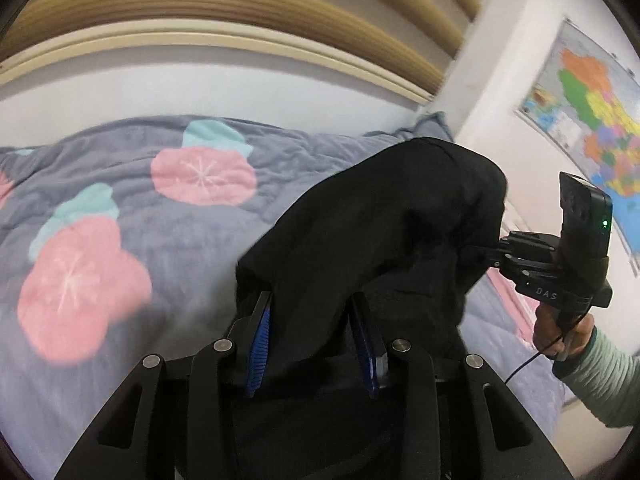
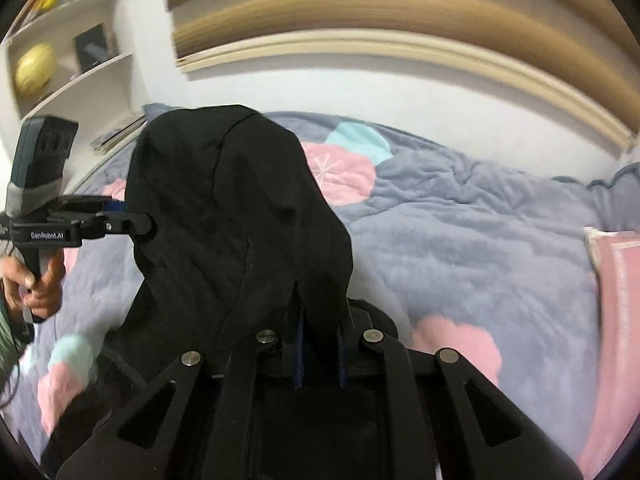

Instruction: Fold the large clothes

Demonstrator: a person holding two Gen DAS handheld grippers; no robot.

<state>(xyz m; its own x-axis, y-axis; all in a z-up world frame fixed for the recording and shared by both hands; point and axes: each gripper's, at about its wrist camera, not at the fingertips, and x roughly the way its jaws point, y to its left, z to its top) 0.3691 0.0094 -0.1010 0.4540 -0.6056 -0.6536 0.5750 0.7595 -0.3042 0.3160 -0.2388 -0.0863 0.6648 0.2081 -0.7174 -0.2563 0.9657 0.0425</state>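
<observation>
The bed's grey quilt (image 1: 208, 240), printed with pink flowers and teal leaves, fills the lower room; behind it a white wall carries a tan slatted headboard (image 1: 240, 4). A coloured wall map (image 1: 592, 120) hangs to the right in the left wrist view, and a white shelf unit (image 2: 68, 64) holding a yellow ball (image 2: 34, 68) stands at the left in the right wrist view. A pink pillow (image 2: 616, 300) lies at the quilt's right edge.

The black garment (image 1: 392, 220) hangs raised above the quilt, bunched between both tools. The left gripper (image 1: 312, 320) has its blue-padded fingers (image 1: 260, 340) clamped on cloth; the right gripper (image 2: 320, 344) is likewise closed on a fold (pads narrow, fabric between them).

Legible markings: "DAS" on the right tool's body, "GenRobot.AI" on the left tool's.
</observation>
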